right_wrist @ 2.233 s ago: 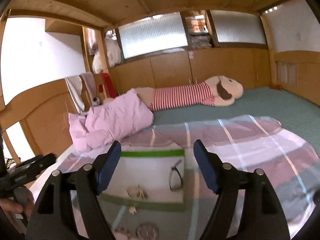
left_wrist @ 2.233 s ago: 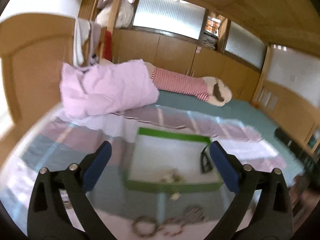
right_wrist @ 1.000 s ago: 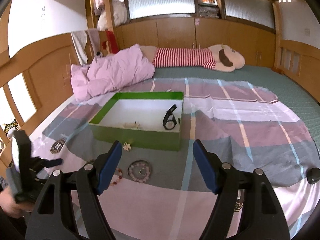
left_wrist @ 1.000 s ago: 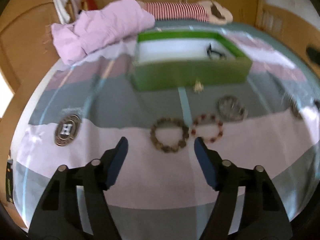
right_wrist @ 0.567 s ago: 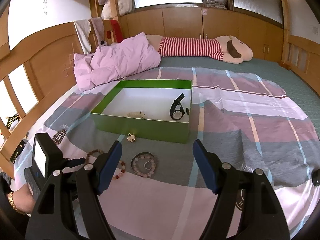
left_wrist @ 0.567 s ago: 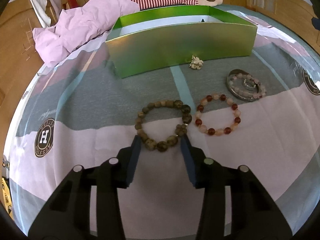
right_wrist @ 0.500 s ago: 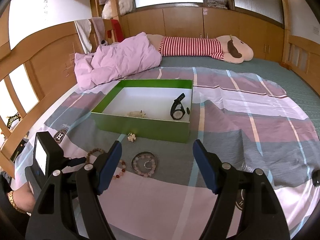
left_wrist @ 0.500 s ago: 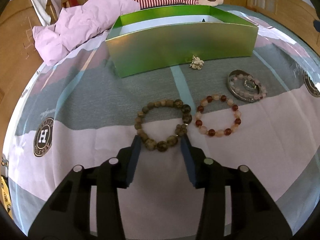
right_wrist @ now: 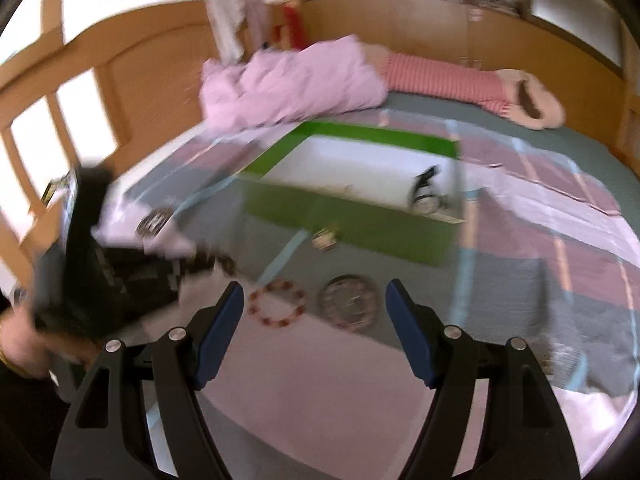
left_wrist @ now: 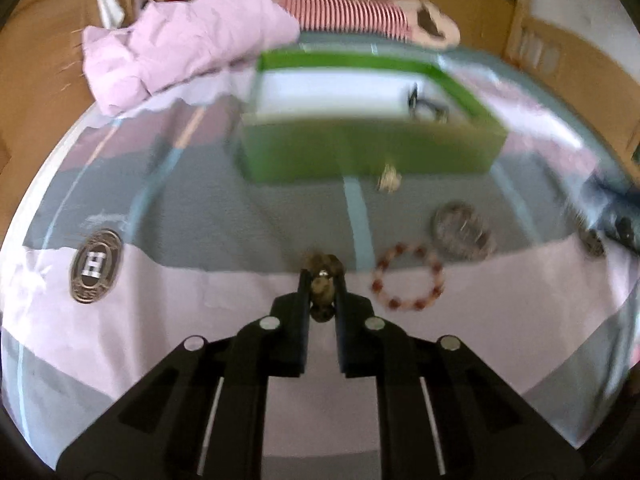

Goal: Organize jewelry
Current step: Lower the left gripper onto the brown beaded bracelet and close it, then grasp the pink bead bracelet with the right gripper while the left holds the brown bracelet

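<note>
My left gripper (left_wrist: 322,285) is shut on the brown bead bracelet (left_wrist: 322,276) and holds it above the bedspread. It also shows blurred at the left of the right wrist view (right_wrist: 200,266). A red and white bead bracelet (left_wrist: 407,282) lies just right of it (right_wrist: 277,307). A round silver tin with a pale bracelet (left_wrist: 462,231) lies further right (right_wrist: 349,300). A small charm (left_wrist: 389,179) lies before the green box (left_wrist: 360,152), which holds a black watch (right_wrist: 425,194). My right gripper (right_wrist: 314,320) is open and empty above the red bracelet and tin.
A pink quilt (left_wrist: 188,56) and a striped plush toy (left_wrist: 360,16) lie behind the box. Round logo patches (left_wrist: 95,265) mark the bedspread. A wooden bed rail (right_wrist: 80,92) runs along the left side.
My left gripper has closed on the brown bead bracelet and lifted it off the bedspread. My right gripper has dropped lower and nearer to the red bracelet and tin.
</note>
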A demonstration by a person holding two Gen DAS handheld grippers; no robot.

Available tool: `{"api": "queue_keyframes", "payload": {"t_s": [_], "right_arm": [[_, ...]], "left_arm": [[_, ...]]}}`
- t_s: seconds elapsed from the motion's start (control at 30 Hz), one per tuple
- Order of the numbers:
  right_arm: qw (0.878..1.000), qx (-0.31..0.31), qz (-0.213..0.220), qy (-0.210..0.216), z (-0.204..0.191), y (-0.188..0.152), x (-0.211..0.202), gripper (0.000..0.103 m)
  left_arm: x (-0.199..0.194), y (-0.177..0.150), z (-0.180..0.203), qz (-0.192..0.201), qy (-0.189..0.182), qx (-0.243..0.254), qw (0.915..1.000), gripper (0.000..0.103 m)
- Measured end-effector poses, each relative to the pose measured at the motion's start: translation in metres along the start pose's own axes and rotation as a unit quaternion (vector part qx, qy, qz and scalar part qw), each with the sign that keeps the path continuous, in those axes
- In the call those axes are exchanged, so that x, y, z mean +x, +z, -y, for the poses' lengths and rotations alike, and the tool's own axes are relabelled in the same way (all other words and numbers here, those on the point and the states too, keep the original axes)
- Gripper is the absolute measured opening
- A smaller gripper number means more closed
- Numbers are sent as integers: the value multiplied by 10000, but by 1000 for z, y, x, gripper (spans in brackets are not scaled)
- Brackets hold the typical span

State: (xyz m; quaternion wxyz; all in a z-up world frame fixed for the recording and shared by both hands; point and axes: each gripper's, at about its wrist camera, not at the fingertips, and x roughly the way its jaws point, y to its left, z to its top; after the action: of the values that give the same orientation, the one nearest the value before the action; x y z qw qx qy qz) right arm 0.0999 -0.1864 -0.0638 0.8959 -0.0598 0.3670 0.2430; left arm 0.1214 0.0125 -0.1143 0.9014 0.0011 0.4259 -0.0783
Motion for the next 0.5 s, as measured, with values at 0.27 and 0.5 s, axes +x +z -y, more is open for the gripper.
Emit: {"api": "queue_keyframes", "payload": {"t_s": [0.27, 0.5], "right_arm": [[9951, -197, -813, -524, 2, -12, 49, 47], [9902, 244, -1247, -584, 35, -24, 67, 28]], "left_arm": [[-84, 23, -3, 852, -373, -223, 9954, 11], [-83, 28, -15, 844, -421, -338, 9950, 11]]}}
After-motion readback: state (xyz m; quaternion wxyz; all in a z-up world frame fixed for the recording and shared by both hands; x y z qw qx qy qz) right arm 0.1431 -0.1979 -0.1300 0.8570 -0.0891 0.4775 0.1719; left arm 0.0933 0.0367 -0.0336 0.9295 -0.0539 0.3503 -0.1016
